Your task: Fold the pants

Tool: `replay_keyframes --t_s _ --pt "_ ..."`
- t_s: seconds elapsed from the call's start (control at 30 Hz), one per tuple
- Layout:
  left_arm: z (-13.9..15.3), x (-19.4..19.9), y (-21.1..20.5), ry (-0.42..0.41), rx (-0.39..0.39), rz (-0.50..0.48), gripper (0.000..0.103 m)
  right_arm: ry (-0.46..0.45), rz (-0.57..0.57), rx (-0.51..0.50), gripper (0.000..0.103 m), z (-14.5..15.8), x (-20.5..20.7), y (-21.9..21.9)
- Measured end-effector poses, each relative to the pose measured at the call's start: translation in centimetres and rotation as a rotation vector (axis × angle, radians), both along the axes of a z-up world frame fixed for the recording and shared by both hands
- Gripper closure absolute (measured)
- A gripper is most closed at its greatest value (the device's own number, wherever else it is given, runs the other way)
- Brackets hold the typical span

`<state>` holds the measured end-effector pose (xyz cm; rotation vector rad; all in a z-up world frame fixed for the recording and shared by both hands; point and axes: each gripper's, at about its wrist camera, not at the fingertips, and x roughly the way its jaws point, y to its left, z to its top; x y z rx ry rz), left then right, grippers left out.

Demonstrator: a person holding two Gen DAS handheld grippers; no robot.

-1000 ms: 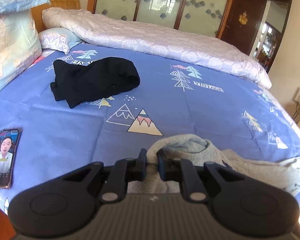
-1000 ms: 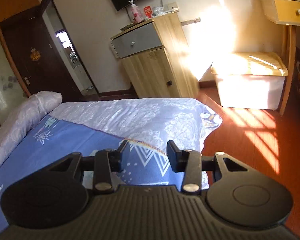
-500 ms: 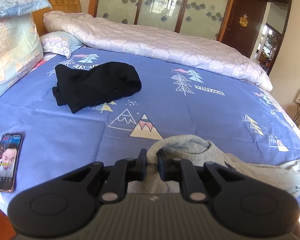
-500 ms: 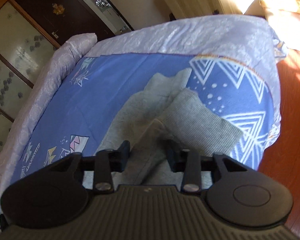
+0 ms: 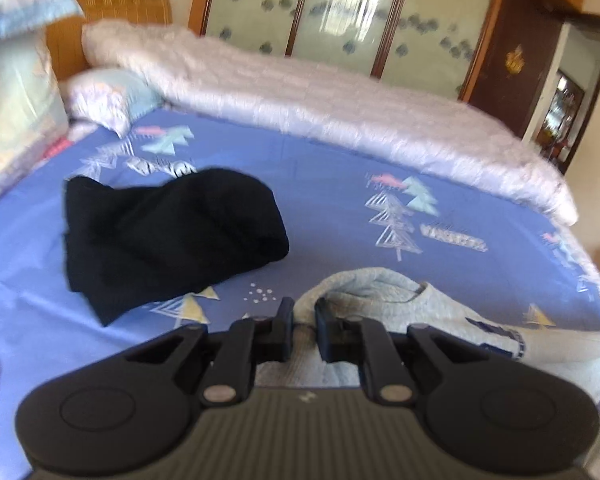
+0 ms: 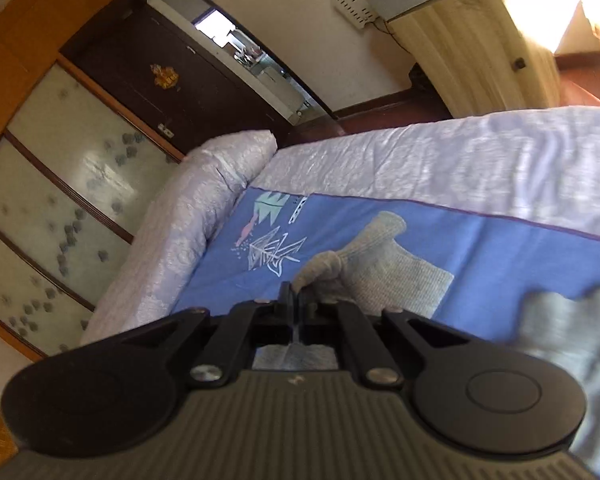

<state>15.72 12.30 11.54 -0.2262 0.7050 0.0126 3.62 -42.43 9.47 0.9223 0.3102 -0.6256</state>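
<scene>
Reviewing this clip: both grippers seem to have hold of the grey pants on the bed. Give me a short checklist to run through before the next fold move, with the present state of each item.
1. Left gripper shut on the grey pants: ok, cloth pinched between its fingers.
2. Right gripper shut on the grey pants: ok, fingers closed with cloth bunched at the tips.
3. Pants flat and smoothed: not ok, bunched and creased at both grips.
4. Bare blue sheet ahead to fold onto: ok.
5. Black garment apart from the pants: ok, sheet shows between them.
6. Legs aligned: cannot tell, the views are blurred and show only part of the pants.

Black garment on blue bedsheet
</scene>
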Motion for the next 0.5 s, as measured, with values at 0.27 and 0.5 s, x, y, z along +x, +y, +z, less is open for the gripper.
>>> replay_keyframes --t_s 0.27,0.5 --pt "-6.0 8.2 -1.6 0.118 0.070 0.033 0.090 0.063 -0.027 0.036 0.092 -5.5 12.5 -1.0" --pt "-6.2 3.2 -1.7 0.183 0.156 -0.054 0.061 0.141 0.076 0.062 0.036 -6.5 11.6 0.9"
